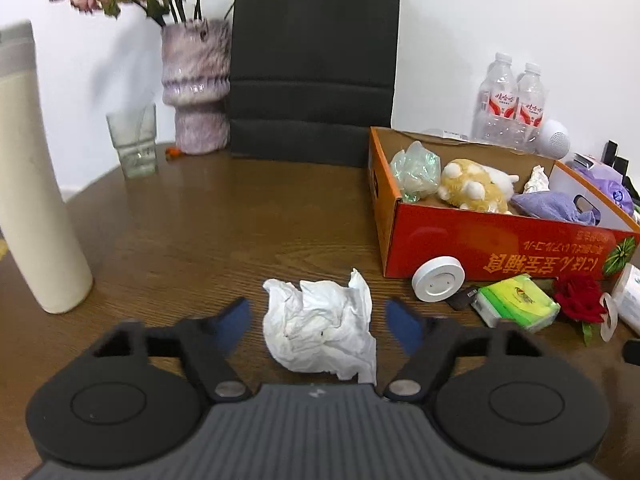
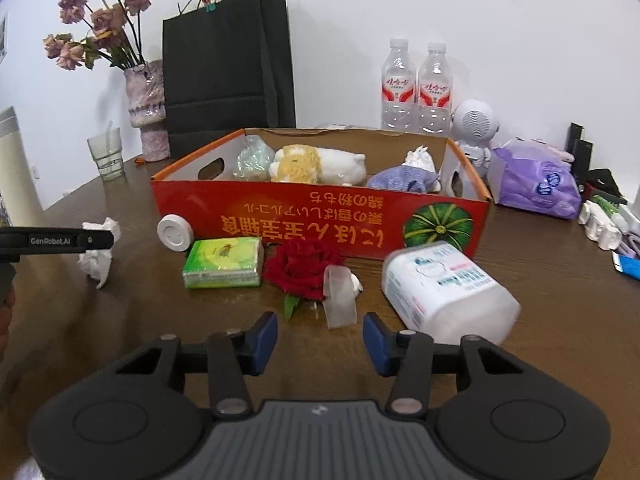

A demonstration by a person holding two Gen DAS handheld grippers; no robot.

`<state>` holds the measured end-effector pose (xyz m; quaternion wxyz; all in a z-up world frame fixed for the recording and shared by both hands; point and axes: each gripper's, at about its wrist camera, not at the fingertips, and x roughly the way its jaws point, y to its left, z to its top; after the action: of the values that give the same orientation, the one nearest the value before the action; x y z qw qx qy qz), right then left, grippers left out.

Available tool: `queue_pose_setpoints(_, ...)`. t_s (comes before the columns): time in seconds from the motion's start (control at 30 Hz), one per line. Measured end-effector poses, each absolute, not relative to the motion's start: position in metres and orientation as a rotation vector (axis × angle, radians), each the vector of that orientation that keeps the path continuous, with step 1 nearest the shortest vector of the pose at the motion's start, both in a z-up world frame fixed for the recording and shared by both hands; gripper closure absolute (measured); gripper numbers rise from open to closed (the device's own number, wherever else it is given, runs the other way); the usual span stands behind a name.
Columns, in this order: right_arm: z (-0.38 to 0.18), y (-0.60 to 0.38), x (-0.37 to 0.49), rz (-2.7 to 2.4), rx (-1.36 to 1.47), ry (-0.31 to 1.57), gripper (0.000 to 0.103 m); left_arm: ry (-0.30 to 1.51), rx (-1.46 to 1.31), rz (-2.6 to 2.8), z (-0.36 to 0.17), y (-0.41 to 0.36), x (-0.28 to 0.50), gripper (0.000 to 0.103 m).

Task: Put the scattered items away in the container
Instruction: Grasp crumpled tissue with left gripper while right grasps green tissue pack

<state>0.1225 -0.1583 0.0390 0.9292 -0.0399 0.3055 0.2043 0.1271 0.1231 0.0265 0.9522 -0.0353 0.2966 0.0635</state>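
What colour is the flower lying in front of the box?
Red, with a green leaf. The flower shows best in the right wrist view.

Both cameras rode just behind their fingers, looking forward and down across the tabletop (image 1: 200,220) toward the back wall. The left view sat close over a crumpled tissue (image 1: 320,324), with the orange box (image 1: 500,248) off to its right. The right view faced that box head-on. Both shared the box, tissue, black bag (image 2: 224,68) and vase (image 2: 146,108).

Plain white wall (image 2: 440,8) behind, evenly and softly lit. Dark brown wood-grain table (image 1: 208,216) in front, rounded at the left edge. Black paper bag (image 1: 314,64) upright against wall.
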Motion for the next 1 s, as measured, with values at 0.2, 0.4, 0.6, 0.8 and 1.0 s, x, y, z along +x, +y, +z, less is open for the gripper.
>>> queue_pose_setpoints(0.2, 0.043, -0.12, 0.136, 0.547, -0.067, 0.633, 0.058, 0.613, -0.089, 0.098, 0.016, 0.125, 0.13, 0.083)
queue_pose_setpoints(0.4, 0.033, -0.074, 0.164, 0.56, -0.124, 0.665, 0.057, 0.586, -0.132, 0.086, 0.017, 0.13, 0.127, 0.086)
queue_pose_setpoints(0.6, 0.029, -0.063, 0.171, 0.542, -0.119, 0.683, 0.024, 0.568, -0.116, 0.1, 0.019, 0.129, 0.124, 0.086)
queue_pose_setpoints(0.8, 0.026, -0.047, 0.184, 0.547, -0.101, 0.684, 0.033, 0.57, -0.113, 0.094, 0.02, 0.129, 0.123, 0.085)
queue_pose_setpoints(1.0, 0.034, -0.055, 0.161, 0.549, -0.08, 0.657, 0.041, 0.558, -0.091, 0.105, 0.021, 0.127, 0.119, 0.086)
